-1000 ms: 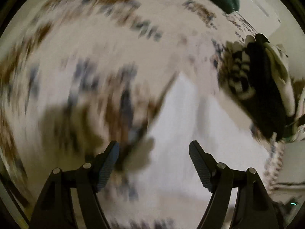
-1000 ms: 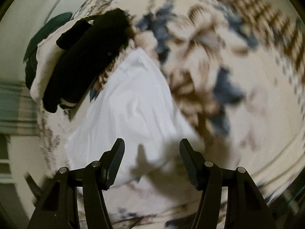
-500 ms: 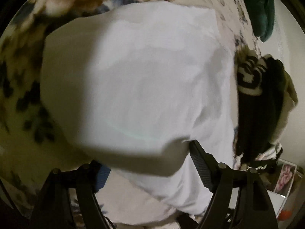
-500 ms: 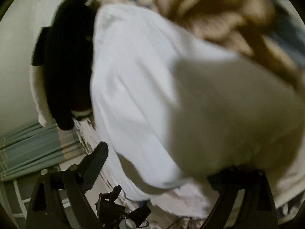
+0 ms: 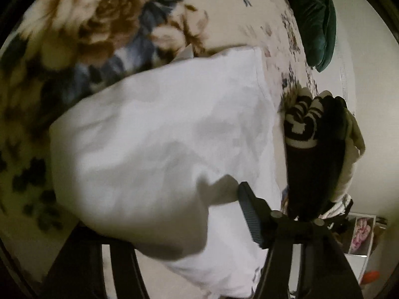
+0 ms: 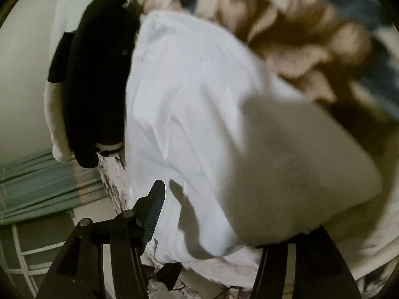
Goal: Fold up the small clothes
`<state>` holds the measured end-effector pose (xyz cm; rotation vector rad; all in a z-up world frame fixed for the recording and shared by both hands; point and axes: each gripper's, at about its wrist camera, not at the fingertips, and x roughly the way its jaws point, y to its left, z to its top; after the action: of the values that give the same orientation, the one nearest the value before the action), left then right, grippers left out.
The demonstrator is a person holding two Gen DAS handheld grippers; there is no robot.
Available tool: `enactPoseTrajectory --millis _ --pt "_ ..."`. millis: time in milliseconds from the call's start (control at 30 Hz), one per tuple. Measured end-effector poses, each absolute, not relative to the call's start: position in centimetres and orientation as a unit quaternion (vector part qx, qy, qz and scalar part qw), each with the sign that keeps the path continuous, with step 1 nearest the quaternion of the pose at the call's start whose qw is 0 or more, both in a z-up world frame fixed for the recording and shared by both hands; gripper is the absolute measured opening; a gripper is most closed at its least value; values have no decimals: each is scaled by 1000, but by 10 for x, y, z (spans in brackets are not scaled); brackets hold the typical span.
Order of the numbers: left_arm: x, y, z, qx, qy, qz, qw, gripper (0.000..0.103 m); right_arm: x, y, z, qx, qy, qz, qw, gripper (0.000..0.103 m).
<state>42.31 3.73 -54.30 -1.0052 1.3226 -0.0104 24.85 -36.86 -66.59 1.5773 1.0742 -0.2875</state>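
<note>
Mid-fold: white garment (image 5: 159, 144) draped over both half-open grippers, left gripper (image 5: 174, 214) closing, right gripper (image 6: 224, 214) reopening, grip unclear; fold unfinished, dark pile (image 6: 97, 79) beside.

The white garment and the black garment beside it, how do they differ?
The white garment is pale and spread wide between the grippers, with a fold raised toward the cameras; the black garment is dark, narrower and lies bunched on a pile at the bed's edge, untouched. Both rest on the floral blanket.
</note>
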Motion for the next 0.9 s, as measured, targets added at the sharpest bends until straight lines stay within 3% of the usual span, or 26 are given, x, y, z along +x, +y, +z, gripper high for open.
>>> enactPoseTrajectory --millis 33,100,233,567,733,900 --pt "424 36 -539 -442 579 1 686 22 247 -368 -667 675 450 -129 571 55" --pt "429 28 -528 -416 570 0 708 14 244 -368 -666 676 434 -149 577 14" --pt "424 19 -489 -377 548 -30 746 11 242 -366 -641 658 434 -143 599 10" --pt "339 47 -380 -377 569 -62 729 11 182 -346 -529 635 461 -116 609 9" --pt "282 70 -363 -382 614 -34 690 11 110 -337 -494 635 499 -127 576 9" --pt "251 70 -383 -384 654 -16 652 11 57 -330 -495 639 534 -153 532 9"
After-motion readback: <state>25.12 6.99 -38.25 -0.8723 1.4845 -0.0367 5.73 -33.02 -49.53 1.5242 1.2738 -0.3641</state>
